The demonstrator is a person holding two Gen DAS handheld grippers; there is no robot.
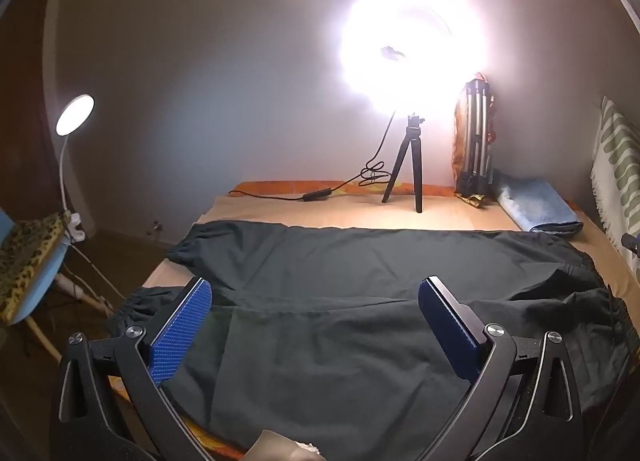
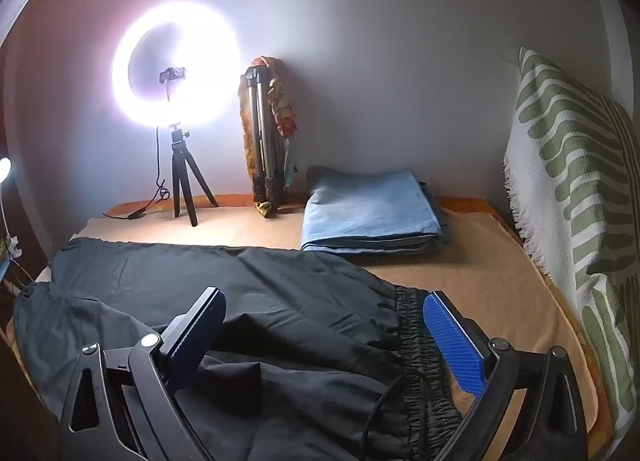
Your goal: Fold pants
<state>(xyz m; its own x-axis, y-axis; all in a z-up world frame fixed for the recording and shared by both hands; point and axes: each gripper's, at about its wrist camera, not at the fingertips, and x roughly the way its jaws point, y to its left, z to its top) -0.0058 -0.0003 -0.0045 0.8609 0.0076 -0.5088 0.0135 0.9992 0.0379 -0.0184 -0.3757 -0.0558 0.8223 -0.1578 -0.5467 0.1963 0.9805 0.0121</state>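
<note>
Black pants [image 1: 340, 301] lie spread across the tan bed cover [image 1: 360, 213], legs to the left with cuffs [image 1: 180, 249] at the left edge. The elastic waistband [image 2: 420, 345] with a drawstring lies at the right in the right wrist view, where the pants [image 2: 200, 285] also show. My left gripper [image 1: 316, 297] is open and empty, hovering over the leg part. My right gripper [image 2: 324, 313] is open and empty, over the waistband end, its blue pads on either side of the bunched cloth.
A lit ring light on a small tripod [image 1: 404, 165] stands at the back with its cable [image 1: 320, 193]. A folded tripod [image 2: 264, 141] leans on the wall. A folded blue towel [image 2: 372, 213] lies behind the pants. A green-patterned cushion [image 2: 576, 189] is at right. A chair [image 1: 28, 261] and lamp [image 1: 74, 113] stand left.
</note>
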